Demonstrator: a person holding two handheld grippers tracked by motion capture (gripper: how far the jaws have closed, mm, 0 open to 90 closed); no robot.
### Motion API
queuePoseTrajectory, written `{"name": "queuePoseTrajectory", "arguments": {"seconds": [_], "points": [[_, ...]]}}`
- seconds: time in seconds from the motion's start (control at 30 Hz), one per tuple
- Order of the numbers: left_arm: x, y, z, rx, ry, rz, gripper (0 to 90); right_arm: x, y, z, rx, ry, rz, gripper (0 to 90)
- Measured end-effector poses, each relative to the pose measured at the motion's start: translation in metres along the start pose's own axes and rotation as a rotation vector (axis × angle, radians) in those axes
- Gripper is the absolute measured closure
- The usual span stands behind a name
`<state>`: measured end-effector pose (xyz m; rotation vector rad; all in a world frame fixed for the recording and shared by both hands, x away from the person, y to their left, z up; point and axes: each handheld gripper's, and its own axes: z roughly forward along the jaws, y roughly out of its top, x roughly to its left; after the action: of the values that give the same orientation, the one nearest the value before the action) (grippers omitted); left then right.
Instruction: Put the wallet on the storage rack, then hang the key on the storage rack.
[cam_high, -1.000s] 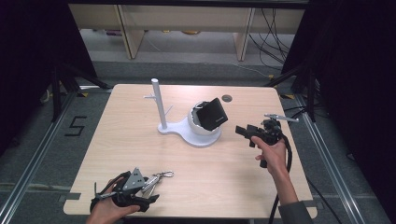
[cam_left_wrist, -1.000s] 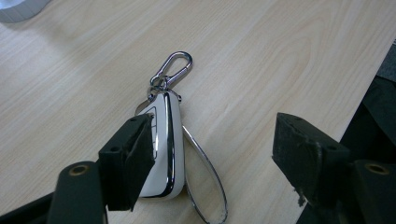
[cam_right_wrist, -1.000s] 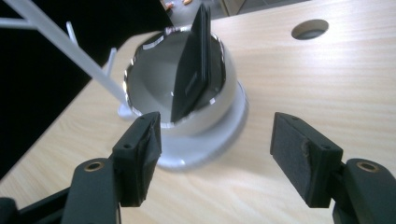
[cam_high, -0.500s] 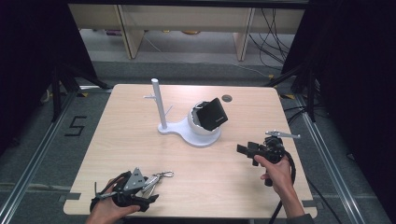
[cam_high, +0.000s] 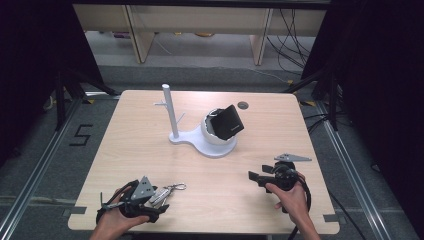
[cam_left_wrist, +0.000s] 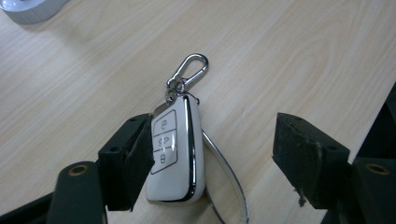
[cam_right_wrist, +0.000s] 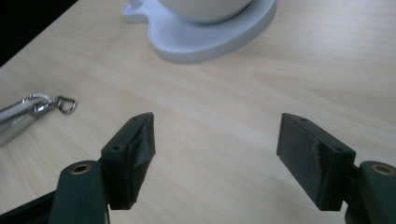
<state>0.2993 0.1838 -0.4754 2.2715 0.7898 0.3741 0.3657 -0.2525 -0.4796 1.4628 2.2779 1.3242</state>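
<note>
A white car key fob (cam_left_wrist: 175, 154) with chrome trim lies flat on the wooden table (cam_high: 150, 150), with a carabiner (cam_left_wrist: 189, 70) on its ring. My left gripper (cam_left_wrist: 215, 140) is open around it: the fob rests against the left pad, and the right pad stands well clear. From above, the left gripper (cam_high: 132, 200) sits near the front left edge with the key fob (cam_high: 160, 195) at its tips. My right gripper (cam_high: 254, 176) hovers low at the front right, open and holding nothing. The right gripper (cam_right_wrist: 217, 130) looks toward the key fob (cam_right_wrist: 14, 121).
A white stand (cam_high: 205, 142) with an upright post (cam_high: 170, 112) occupies the table's middle. Its bowl holds a tilted black box (cam_high: 227, 122). The stand's base (cam_right_wrist: 210, 32) lies ahead of the right gripper. A round cable hole (cam_high: 243, 105) is at the far edge.
The right gripper has drawn back from beside the stand toward the table's near edge. The left gripper and the key fob have stayed put.
</note>
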Motion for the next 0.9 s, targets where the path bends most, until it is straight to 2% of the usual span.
{"name": "queuePoseTrajectory", "arguments": {"seconds": [0.07, 0.1, 0.2, 0.3, 0.33, 0.4, 0.5, 0.53, 0.57, 0.67, 0.7, 0.73, 0.77, 0.8, 0.87, 0.9], "points": [[0.002, -0.001, 0.000, -0.006, 0.005, -0.019, 28.6, 0.002, -0.006, 0.001, 0.027, 0.019, 0.014, 26.3], [0.004, -0.002, 0.000, -0.001, 0.012, -0.010, 28.5, 0.002, -0.008, 0.001, 0.038, 0.023, 0.009, 26.0], [0.004, -0.005, 0.001, -0.008, 0.006, -0.033, 28.5, 0.005, -0.015, 0.002, 0.065, 0.031, 0.005, 24.3], [0.005, -0.006, -0.001, -0.010, 0.015, -0.030, 28.5, 0.009, -0.021, 0.002, 0.081, 0.029, 0.001, 22.9], [0.004, -0.005, -0.001, -0.021, 0.017, -0.041, 28.5, 0.010, -0.022, 0.000, 0.088, 0.025, -0.004, 23.0], [0.005, -0.005, -0.003, -0.011, 0.019, -0.020, 28.5, 0.013, -0.026, -0.001, 0.094, 0.034, -0.018, 22.9], [0.005, -0.006, -0.003, -0.005, 0.029, -0.011, 28.3, 0.019, -0.033, -0.003, 0.116, 0.037, -0.027, 22.1], [0.004, -0.006, -0.002, -0.007, 0.028, -0.024, 28.2, 0.020, -0.035, -0.004, 0.122, 0.031, -0.033, 22.2], [0.004, -0.006, -0.002, -0.006, 0.033, -0.011, 27.7, 0.022, -0.036, -0.003, 0.128, 0.044, -0.046, 22.3], [0.004, -0.004, -0.001, -0.005, 0.036, -0.005, 26.7, 0.026, -0.038, -0.005, 0.135, 0.039, -0.059, 22.3], [0.004, -0.003, 0.000, -0.008, 0.039, -0.018, 26.6, 0.030, -0.040, -0.004, 0.137, 0.042, -0.027, 22.3], [0.005, -0.002, 0.001, -0.001, 0.047, -0.007, 26.2, 0.030, -0.039, -0.005, 0.148, 0.034, -0.040, 22.3], [0.004, -0.001, 0.003, -0.014, 0.044, -0.026, 25.5, 0.030, -0.040, -0.004, 0.141, 0.041, -0.051, 22.3], [0.005, 0.001, 0.004, -0.009, 0.039, -0.012, 24.0, 0.031, -0.041, -0.004, 0.141, 0.048, -0.041, 22.3], [0.005, 0.005, 0.007, -0.003, 0.028, -0.008, 23.5, 0.030, -0.040, -0.005, 0.139, 0.043, -0.062, 22.1], [0.005, 0.008, 0.009, -0.003, 0.024, -0.012, 23.5, 0.031, -0.040, -0.006, 0.139, 0.024, -0.056, 22.1]]}}
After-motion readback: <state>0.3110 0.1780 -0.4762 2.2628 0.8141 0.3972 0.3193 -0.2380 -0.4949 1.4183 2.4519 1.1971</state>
